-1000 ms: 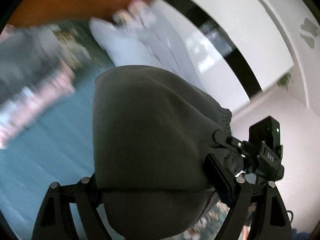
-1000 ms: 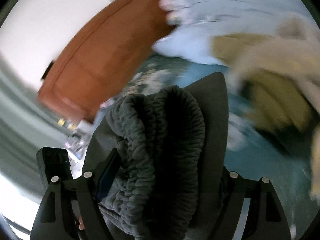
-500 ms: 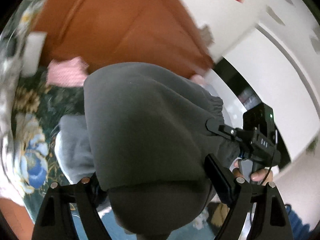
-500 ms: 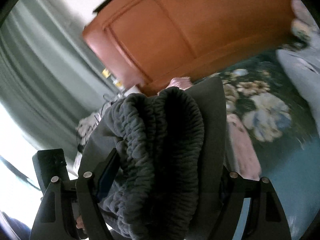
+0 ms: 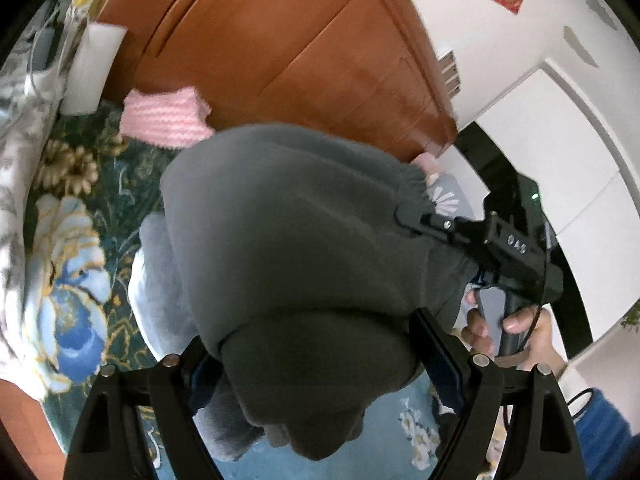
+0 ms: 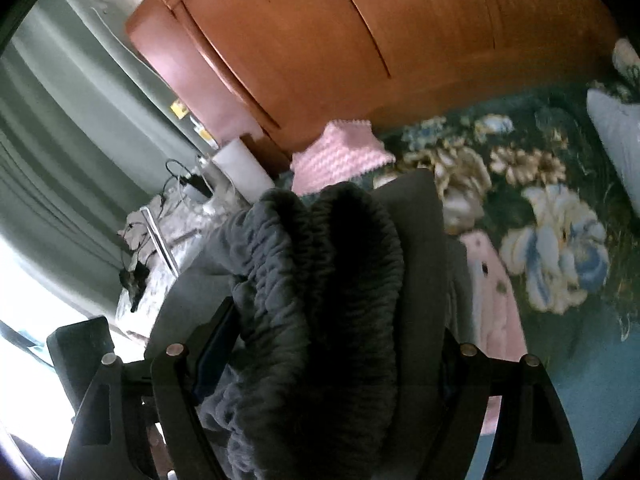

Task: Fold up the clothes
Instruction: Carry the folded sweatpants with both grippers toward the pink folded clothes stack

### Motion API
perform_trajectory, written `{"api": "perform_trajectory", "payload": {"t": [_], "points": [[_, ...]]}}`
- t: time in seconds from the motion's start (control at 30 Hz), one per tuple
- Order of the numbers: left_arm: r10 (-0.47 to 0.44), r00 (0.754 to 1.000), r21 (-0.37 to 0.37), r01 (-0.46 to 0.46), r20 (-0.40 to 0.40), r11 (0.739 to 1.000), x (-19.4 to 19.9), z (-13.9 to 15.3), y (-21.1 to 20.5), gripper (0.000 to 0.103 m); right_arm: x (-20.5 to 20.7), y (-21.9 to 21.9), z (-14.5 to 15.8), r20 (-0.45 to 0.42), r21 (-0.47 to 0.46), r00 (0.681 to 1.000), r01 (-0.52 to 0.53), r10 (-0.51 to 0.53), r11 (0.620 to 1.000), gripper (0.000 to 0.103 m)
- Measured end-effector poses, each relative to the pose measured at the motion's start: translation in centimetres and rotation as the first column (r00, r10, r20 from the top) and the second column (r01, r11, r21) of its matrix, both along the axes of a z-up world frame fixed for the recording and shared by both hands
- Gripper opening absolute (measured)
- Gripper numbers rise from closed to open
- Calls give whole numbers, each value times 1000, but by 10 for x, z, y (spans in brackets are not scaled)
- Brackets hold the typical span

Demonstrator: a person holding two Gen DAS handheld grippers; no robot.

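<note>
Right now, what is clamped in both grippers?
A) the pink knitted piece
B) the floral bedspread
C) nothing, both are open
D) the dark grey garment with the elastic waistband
D: the dark grey garment bunches between the left gripper fingers, and its gathered waistband fills the right gripper.

Left tool [image 5: 316, 364] up close: two matte black finger arms [image 5: 176, 412] with triangular cut-outs, and round silver screw heads [image 5: 171, 360] capping each pivot. Blue pads [image 5: 440, 360] line the inner faces. On the right of this view sits the right tool [image 5: 516, 248], a black boxy body with pale raised lettering on its side, a silver bolt on its long arm and a tiny green light at the far end. A grey trigger [image 5: 490, 312] hangs below, a thin black cable [image 5: 545, 280] loops past, and a blue sleeve [image 5: 608, 428] shows at the near right. From its own camera, the right tool [image 6: 320, 364] has the same black arms and silver screws [image 6: 467, 349].
</note>
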State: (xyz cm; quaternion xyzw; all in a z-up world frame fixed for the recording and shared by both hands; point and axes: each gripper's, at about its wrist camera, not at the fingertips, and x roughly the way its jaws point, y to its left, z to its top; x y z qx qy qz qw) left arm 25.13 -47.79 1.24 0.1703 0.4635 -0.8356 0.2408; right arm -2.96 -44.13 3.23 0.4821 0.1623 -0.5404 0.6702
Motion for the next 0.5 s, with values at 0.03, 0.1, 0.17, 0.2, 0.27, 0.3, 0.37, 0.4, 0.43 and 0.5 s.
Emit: {"api": "perform_trajectory", "payload": {"t": [0.03, 0.1, 0.17, 0.2, 0.27, 0.3, 0.37, 0.4, 0.43, 0.5], "points": [[-4, 1000, 22, 4, 18, 1000, -6, -11, -3, 87, 0, -2, -7, -7, 21, 1000, 3, -3, 1000, 82], [-21, 999, 50, 20, 26, 999, 2, -17, -1, 87, -2, 0, -9, -4, 33, 1000, 16, -16, 999, 83], [-24, 999, 22, 23, 23, 999, 15, -11, 4, 89, -4, 3, -9, 2, 42, 1000, 29, -30, 999, 84], [-19, 999, 12, 19, 27, 1000, 19, -8, 5, 89, -6, 4, -9, 4, 46, 999, 36, -36, 998, 87], [3, 999, 3, -3, 33, 1000, 29, 0, 5, 89, -8, 7, -9, 9, 55, 999, 50, -50, 997, 91], [17, 999, 1, -17, 32, 1000, 34, 3, 5, 89, -9, 8, -9, 12, 60, 998, 56, -57, 997, 92], [35, 999, -15, -35, 30, 999, 42, 12, 6, 89, -12, 11, -9, 17, 69, 997, 70, -71, 995, 92], [40, 999, -28, -39, 31, 999, 44, 18, 7, 89, -10, 12, -6, 5, 77, 999, 53, -54, 996, 92], [45, 999, -42, -43, 31, 998, 46, 24, 7, 89, -9, 15, -3, -6, 82, 999, 40, -40, 996, 92], [32, 998, -90, -27, 49, 996, 43, 39, 8, 89, -9, 20, 5, -36, 96, 999, 33, -30, 995, 92]]}}
